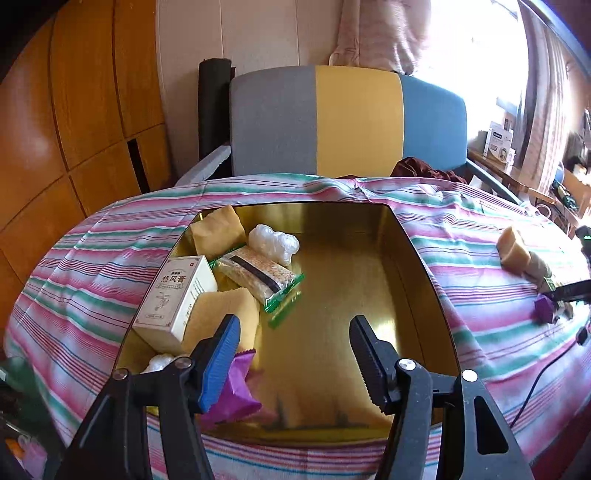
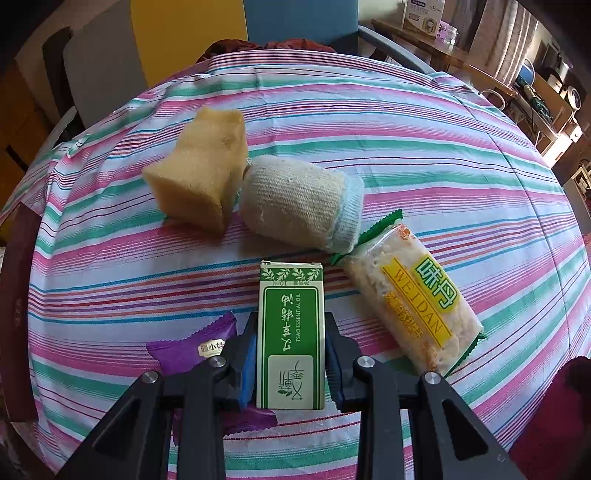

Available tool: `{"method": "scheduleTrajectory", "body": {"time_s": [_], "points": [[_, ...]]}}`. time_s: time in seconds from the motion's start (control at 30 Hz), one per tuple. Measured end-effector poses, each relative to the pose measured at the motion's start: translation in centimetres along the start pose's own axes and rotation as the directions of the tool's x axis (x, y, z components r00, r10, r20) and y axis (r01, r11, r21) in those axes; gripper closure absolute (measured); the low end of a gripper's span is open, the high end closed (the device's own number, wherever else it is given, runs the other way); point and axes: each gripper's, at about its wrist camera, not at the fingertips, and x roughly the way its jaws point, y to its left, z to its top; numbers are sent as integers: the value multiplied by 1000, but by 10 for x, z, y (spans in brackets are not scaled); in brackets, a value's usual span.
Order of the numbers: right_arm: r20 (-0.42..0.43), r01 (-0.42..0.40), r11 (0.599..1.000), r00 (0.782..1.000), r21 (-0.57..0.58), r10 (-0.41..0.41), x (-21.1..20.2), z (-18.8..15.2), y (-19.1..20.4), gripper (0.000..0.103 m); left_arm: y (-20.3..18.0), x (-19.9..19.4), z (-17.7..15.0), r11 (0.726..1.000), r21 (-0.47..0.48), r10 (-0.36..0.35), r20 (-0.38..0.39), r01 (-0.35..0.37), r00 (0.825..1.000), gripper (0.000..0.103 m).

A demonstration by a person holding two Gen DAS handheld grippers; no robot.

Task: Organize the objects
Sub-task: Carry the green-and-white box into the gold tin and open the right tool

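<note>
My left gripper [image 1: 295,325] is open and empty above the near end of a gold tray [image 1: 417,258]. The tray holds a white box [image 1: 173,299], yellow sponges [image 1: 218,229], a snack bar [image 1: 258,273], a plastic wad [image 1: 273,242] and a purple packet [image 1: 236,391]. My right gripper [image 2: 290,332] is shut on a green and white essential oil box [image 2: 291,332], just above the cloth. Beyond it lie a yellow sponge [image 2: 203,173], a rolled sock [image 2: 299,199], a Weidan snack bar [image 2: 413,299] and a purple packet [image 2: 188,347].
The table is covered by a striped cloth [image 1: 480,229]. A grey, yellow and blue chair [image 1: 343,122] stands at the far side. A black cable [image 1: 546,373] lies on the cloth right of the tray. Shelves with boxes [image 2: 424,14] stand far right.
</note>
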Motion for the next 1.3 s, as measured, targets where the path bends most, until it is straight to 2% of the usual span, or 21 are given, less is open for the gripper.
{"method": "scheduleTrajectory", "body": {"time_s": [0.3, 0.37, 0.4, 0.5, 0.6, 0.73, 0.83, 0.93, 1.07, 1.13, 1.17, 1.3], "points": [[93, -17, 998, 996, 56, 12, -20, 2, -5, 72, 0, -10, -15, 1000, 5, 4, -6, -4, 1000, 40], [123, -38, 997, 992, 64, 30, -26, -2, -6, 72, 2, -13, -16, 1000, 8, 12, 1, -12, 1000, 40], [136, -48, 997, 990, 64, 39, -22, 6, 4, 72, 3, -14, -16, 1000, 4, 12, 2, -12, 1000, 40], [179, -81, 995, 981, 56, 70, -47, -2, 3, 72, 10, -18, -16, 1000, -5, 17, 9, -17, 1000, 40], [200, -162, 986, 968, 42, 151, -62, -1, 23, 72, 22, -21, -17, 999, -27, 26, 10, -26, 1000, 40], [203, -266, 962, 940, -69, 274, -84, 1, 81, 72, 49, -29, -21, 995, -80, 68, 15, -67, 998, 40], [166, -361, 915, 905, -181, 391, -103, -2, 140, 72, 78, -35, -24, 984, -135, 117, 13, -114, 993, 40], [74, -446, 848, 872, -286, 484, -107, -7, 208, 72, 102, -39, -29, 970, -182, 167, 5, -163, 986, 40], [-74, -519, 774, 844, -362, 532, -92, -21, 295, 72, 127, -41, -39, 953, -232, 199, -9, -196, 980, 40], [-125, -514, 767, 852, -384, 509, -74, -28, 333, 72, 135, -41, -42, 948, -251, 201, -14, -198, 979, 40], [-147, -505, 773, 860, -383, 489, -65, -32, 347, 72, 138, -40, -44, 946, -256, 202, -17, -200, 979, 40], [-225, -491, 807, 871, -329, 437, -27, -42, 386, 72, 143, -36, -47, 943, -272, 192, -33, -193, 981, 40]]}}
